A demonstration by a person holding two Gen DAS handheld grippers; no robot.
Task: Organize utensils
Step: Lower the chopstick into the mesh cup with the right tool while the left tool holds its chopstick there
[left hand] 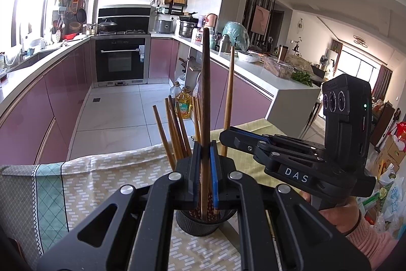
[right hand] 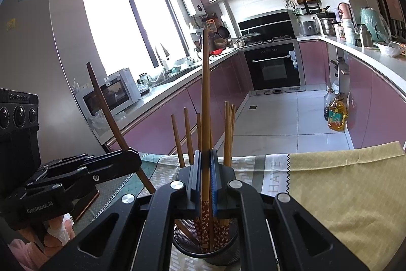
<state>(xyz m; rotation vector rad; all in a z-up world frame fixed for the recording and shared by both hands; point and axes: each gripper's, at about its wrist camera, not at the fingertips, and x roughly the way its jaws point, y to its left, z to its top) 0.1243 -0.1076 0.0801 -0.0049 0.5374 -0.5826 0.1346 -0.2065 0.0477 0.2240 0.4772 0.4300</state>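
A black mesh holder [left hand: 203,222] stands on the table and holds several wooden chopsticks [left hand: 175,126]. My left gripper [left hand: 205,156] is shut on a dark brown chopstick [left hand: 205,83] that stands upright with its lower end in the holder. My right gripper [right hand: 206,162] is shut on a lighter chopstick [right hand: 205,93], also upright over the holder [right hand: 205,245]. In the left wrist view the right gripper [left hand: 229,135] comes in from the right, holding its chopstick [left hand: 229,93]. In the right wrist view the left gripper [right hand: 132,158] comes in from the left with its tilted chopstick [right hand: 106,108].
The table carries a patterned cloth [left hand: 106,184] and a yellow-green cloth [right hand: 342,189]. Beyond it lie the tiled kitchen floor [left hand: 121,108], pink cabinets, an oven [left hand: 120,60] and oil bottles [left hand: 182,103]. Bags and boxes [left hand: 388,169] sit at the right.
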